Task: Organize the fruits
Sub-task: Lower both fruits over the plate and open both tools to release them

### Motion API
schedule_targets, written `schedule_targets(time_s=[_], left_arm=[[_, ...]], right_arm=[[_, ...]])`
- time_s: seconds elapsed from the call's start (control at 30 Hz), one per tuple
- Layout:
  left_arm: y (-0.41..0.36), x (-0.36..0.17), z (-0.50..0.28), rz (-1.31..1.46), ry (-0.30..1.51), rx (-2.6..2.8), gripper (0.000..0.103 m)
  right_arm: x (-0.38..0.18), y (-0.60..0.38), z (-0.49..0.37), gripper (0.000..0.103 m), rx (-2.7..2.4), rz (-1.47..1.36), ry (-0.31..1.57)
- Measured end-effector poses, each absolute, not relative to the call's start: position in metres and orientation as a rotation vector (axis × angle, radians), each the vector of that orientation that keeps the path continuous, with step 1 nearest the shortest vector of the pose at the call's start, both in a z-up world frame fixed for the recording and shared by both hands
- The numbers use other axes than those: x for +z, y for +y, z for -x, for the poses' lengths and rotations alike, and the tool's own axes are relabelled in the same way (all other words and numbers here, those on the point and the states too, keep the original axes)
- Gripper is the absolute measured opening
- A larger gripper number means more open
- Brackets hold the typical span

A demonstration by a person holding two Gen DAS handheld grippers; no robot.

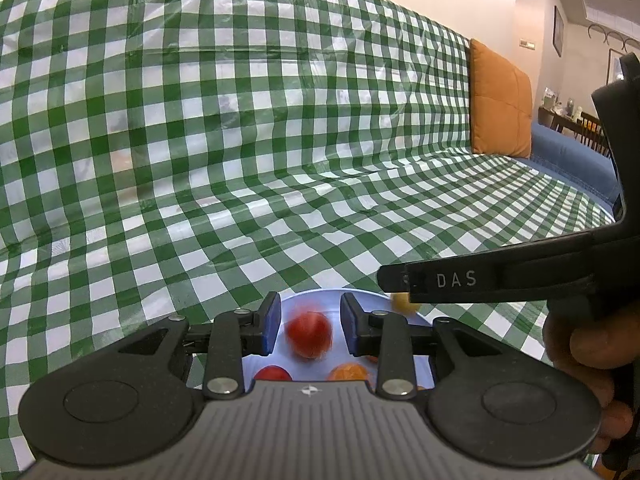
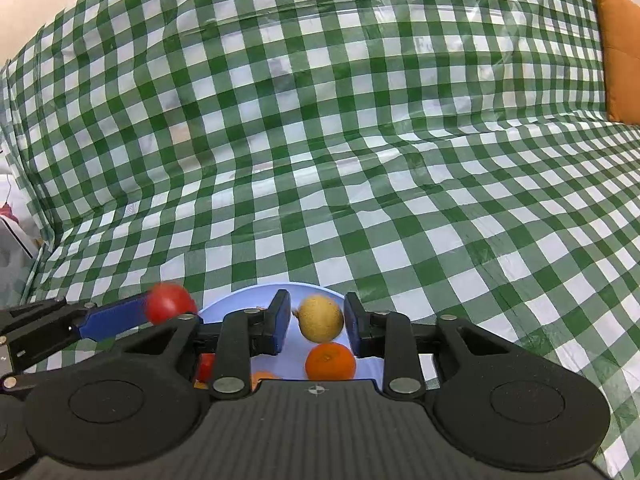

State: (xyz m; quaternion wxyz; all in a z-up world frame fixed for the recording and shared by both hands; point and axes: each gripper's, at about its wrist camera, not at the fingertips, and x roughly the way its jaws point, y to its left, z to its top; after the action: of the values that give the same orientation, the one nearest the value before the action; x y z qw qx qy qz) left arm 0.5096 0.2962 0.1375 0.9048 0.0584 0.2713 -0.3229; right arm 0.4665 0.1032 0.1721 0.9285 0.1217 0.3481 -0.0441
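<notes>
A pale blue plate (image 1: 316, 296) lies on the checked cloth under both grippers. My left gripper (image 1: 310, 328) stands open over it, with a blurred red fruit (image 1: 310, 334) between the blue pads and a small gap on each side. Lower on the plate are another red fruit (image 1: 272, 372) and an orange (image 1: 350, 372). My right gripper (image 2: 317, 326) is open around a yellow fruit (image 2: 320, 318), its pads just clear of it. An orange (image 2: 330, 362) rests on the plate (image 2: 248, 296) below. The red fruit (image 2: 170, 304) shows at the tip of the left gripper's finger (image 2: 108, 320).
A green-and-white checked cloth (image 1: 240, 140) covers the sofa seat and back. An orange cushion (image 1: 500, 104) leans at the right end beside the blue sofa arm (image 1: 572, 156). A person's hand (image 1: 580, 352) holds the right gripper's handle at the right edge.
</notes>
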Motion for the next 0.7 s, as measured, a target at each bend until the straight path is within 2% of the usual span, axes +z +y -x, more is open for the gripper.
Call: schedule_targets(time_s=[0.03, 0.07, 0.4, 0.5, 0.63, 0.7], left_arm=[[0.296, 0.138, -0.51, -0.116, 0.559, -0.663, 0.036], [0.297, 0.138, -0.51, -0.113, 0.559, -0.66, 0.036], [0.299, 0.146, -0.506, -0.11, 0.533, -0.608, 0.036], [0.3, 0.151, -0.502, -0.116, 0.512, -0.589, 0.037], [0.305, 0.161, -0.487, -0.11, 0.467, -0.552, 0.057], [0.31, 0.166, -0.475, -0.113, 0.454, -0.534, 0.062]], right_arm=[[0.173, 0.102, -0.466, 0.051, -0.096, -0.255, 0.707], [0.174, 0.102, -0.465, 0.053, -0.101, -0.26, 0.701], [0.182, 0.101, -0.461, 0.054, -0.146, -0.286, 0.654], [0.19, 0.1, -0.456, 0.057, -0.174, -0.301, 0.617], [0.203, 0.098, -0.449, 0.062, -0.187, -0.31, 0.58], [0.212, 0.098, -0.441, 0.068, -0.196, -0.307, 0.551]])
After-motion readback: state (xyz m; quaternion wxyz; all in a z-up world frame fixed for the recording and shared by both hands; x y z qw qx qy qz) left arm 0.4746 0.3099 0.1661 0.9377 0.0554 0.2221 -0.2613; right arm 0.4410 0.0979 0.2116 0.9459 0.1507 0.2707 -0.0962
